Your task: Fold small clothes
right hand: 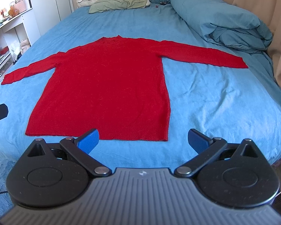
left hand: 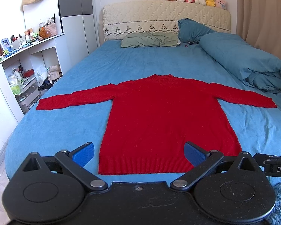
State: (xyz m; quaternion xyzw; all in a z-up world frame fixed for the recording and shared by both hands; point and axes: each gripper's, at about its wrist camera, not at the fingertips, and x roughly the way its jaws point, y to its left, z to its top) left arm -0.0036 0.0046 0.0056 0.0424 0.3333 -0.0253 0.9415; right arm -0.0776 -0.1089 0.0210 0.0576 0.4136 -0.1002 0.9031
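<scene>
Red sweater [left hand: 159, 116] flat on the bed [left hand: 80, 75], sleeves spread, your left gripper [left hand: 138, 154] and right gripper [right hand: 143, 140] both released, empty, over the sweater's hem, collar detail too small to read

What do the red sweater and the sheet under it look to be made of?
Red sweater: apparently fuzzy knit, perhaps wool or acrylic; ribbed hem and loose surface fibres show. Blue sheet: soft matte fabric, slightly napped, possibly terry or brushed cotton; fibre uncertain.
</scene>
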